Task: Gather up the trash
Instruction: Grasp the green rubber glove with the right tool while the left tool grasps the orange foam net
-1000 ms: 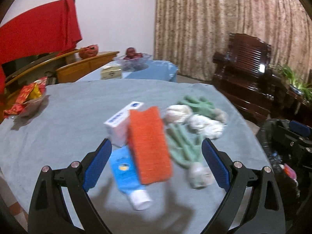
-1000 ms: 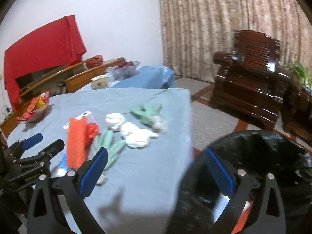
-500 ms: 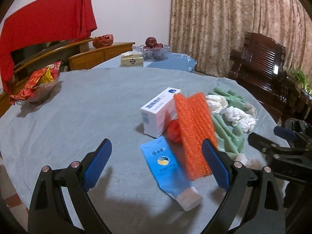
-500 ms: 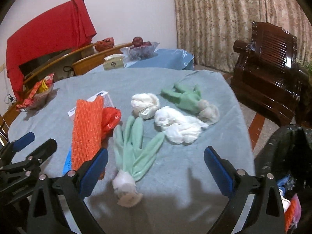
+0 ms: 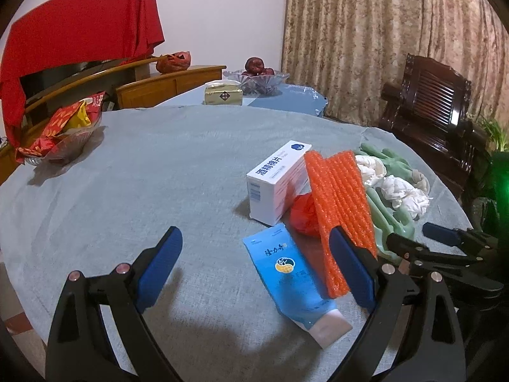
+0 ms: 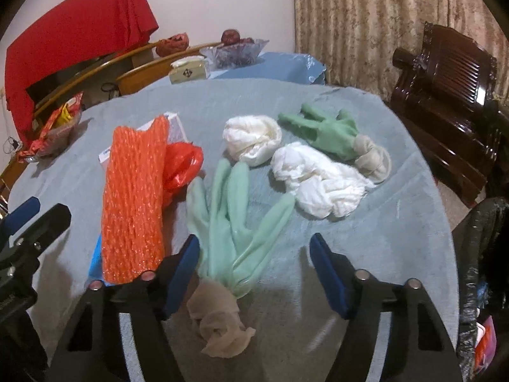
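1. Since half a second ago, the right gripper (image 6: 254,270) has narrowed its spread and moved in over the pale green glove (image 6: 235,219); its fingers stand released, straddling the glove near its beige cuff without touching.
2. Left gripper (image 5: 254,267) is spread wide and grasps nothing; it hovers at the table's near edge, over the cloth just left of the blue tube (image 5: 292,280).
3. Surface: round table under a grey woven cloth (image 5: 143,175). Patterned curtains (image 5: 381,31) and a dark carved chair (image 6: 451,89) stand behind.
4. Trash: ribbed orange foam sleeve (image 6: 133,197) overlapping the tube and leaning on a white box (image 5: 276,181); crumpled red plastic (image 6: 181,165); two white tissue wads (image 6: 318,181); a darker green glove (image 6: 327,130).
5. Black bag (image 6: 480,254) at right, contents indistinct, possibly wrappers.
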A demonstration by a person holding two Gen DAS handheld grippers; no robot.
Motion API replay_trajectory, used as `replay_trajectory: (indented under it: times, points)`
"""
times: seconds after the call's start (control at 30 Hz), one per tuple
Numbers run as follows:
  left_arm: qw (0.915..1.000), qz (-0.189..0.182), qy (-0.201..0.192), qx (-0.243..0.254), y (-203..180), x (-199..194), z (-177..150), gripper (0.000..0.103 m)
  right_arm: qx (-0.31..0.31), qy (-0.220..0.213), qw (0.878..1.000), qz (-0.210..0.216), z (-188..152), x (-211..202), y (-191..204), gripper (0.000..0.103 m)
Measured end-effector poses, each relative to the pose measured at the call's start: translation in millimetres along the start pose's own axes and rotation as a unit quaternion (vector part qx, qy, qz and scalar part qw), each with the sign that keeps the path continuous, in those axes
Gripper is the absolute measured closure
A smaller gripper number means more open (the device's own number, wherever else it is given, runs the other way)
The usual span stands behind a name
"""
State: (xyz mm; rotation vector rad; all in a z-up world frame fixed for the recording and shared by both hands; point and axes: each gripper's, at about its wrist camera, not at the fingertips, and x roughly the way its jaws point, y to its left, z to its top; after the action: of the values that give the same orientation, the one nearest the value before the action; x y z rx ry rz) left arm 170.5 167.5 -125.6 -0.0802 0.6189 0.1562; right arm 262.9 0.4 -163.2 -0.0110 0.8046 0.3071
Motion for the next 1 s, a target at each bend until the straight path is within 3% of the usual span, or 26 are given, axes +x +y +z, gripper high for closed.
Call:
replay_trajectory:
  times: [0.17, 0.5, 0.83, 0.93, 1.0]
  points:
    - [1.0000, 0.001, 0.000, -0.004, 4, 2, 0, 0.012, -0.013, 0.023, 0.999, 0.019, 0, 9, 9, 0.049]
    - [1.0000, -0.005, 0.003, -0.001, -2, 4, 0, 0.012, 0.000, 0.020, 0.999, 0.050, -1, 3, -2, 0.080]
    - [0.9986, -0.041, 0.025, 0.021, -50, 16, 3, 0.021, 0.024, -0.015, 0.999, 0.039, 0, -34, -29, 0.083]
    - [0.9978, -0.044, 0.041, 0.028, -61, 26, 3, 0.027, 0.029, -0.021, 0.999, 0.038, 0, -41, -38, 0.083]
    - [0.9967, -0.046, 0.057, 0.034, -69, 34, 0, 0.041, 0.030, -0.025, 0.999, 0.035, 0, -44, -41, 0.083]
